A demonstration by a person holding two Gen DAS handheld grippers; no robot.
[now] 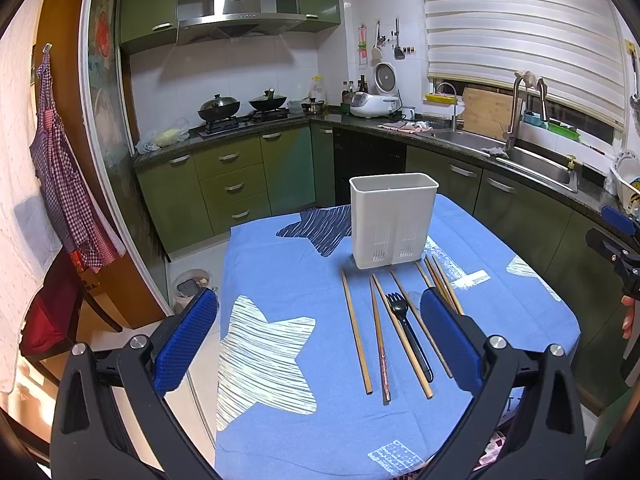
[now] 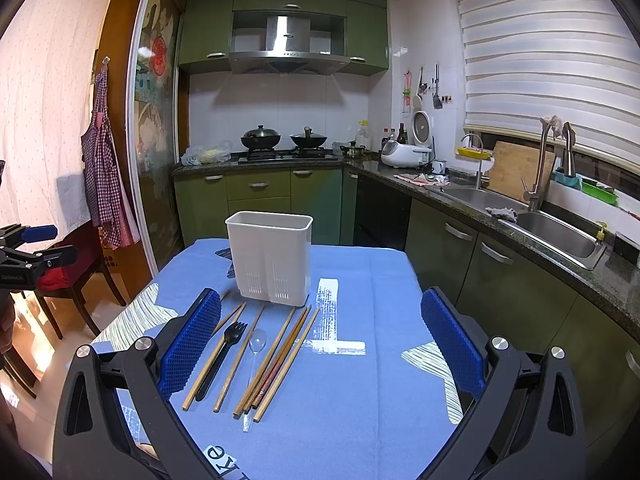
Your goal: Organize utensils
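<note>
A white utensil holder [image 1: 393, 220] [image 2: 272, 256] stands upright on the blue tablecloth [image 1: 288, 272] [image 2: 360, 400]. In front of it lie several wooden chopsticks [image 1: 356, 334] [image 2: 276, 364], a black plastic fork [image 1: 408, 330] [image 2: 222, 356] and a clear plastic spoon [image 2: 254, 364]. My left gripper [image 1: 320, 336] is open and empty, hovering above the near side of the chopsticks. My right gripper [image 2: 320, 340] is open and empty, above the table to the right of the utensils. Each gripper also shows at the edge of the other's view: the right one [image 1: 616, 248], the left one [image 2: 36, 256].
Green kitchen cabinets [image 2: 500, 280] and a counter with a sink [image 2: 556, 236] run along the right and back. A stove with woks [image 2: 284, 144] is at the back. A chair [image 2: 72, 280] and a hanging checked apron [image 2: 106, 184] are at the left.
</note>
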